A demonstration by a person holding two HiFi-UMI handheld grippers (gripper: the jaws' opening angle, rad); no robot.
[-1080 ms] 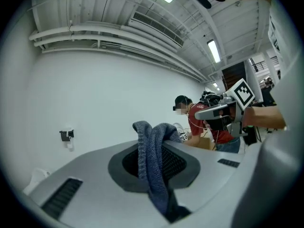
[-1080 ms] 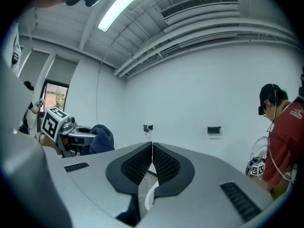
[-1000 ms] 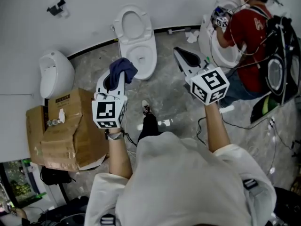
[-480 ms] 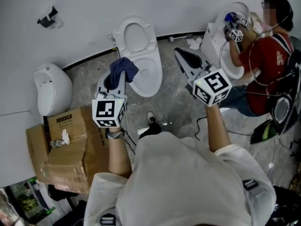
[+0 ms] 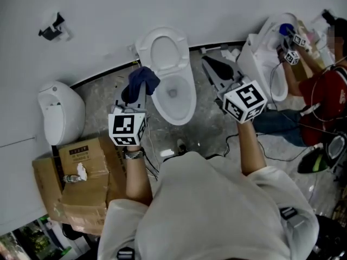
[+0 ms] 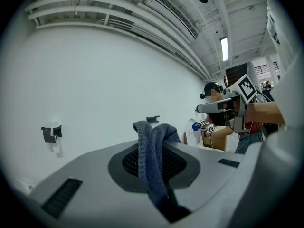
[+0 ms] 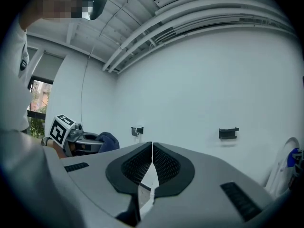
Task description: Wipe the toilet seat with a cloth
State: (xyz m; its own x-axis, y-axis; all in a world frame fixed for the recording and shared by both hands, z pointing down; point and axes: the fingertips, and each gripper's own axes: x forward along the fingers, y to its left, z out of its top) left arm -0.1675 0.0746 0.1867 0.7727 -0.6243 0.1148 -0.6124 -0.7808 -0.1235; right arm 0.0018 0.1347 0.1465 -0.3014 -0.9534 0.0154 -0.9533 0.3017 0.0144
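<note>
I count two white ceramic toilets (image 5: 184, 104), one white ceramic urinal (image 5: 59, 112), two black wall brackets (image 7: 228, 133), one dark blue knitted cloth (image 5: 142, 80), and one other person in red (image 5: 325, 91).

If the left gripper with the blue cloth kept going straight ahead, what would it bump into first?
Probably the white wall; the toilet seems lower and to its right, though depth is unclear.

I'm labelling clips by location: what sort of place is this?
Likely a staged test room, not a real bathroom: a toilet, a second toilet and a third white fixture line one white wall without stalls, cardboard boxes beside them.
</note>
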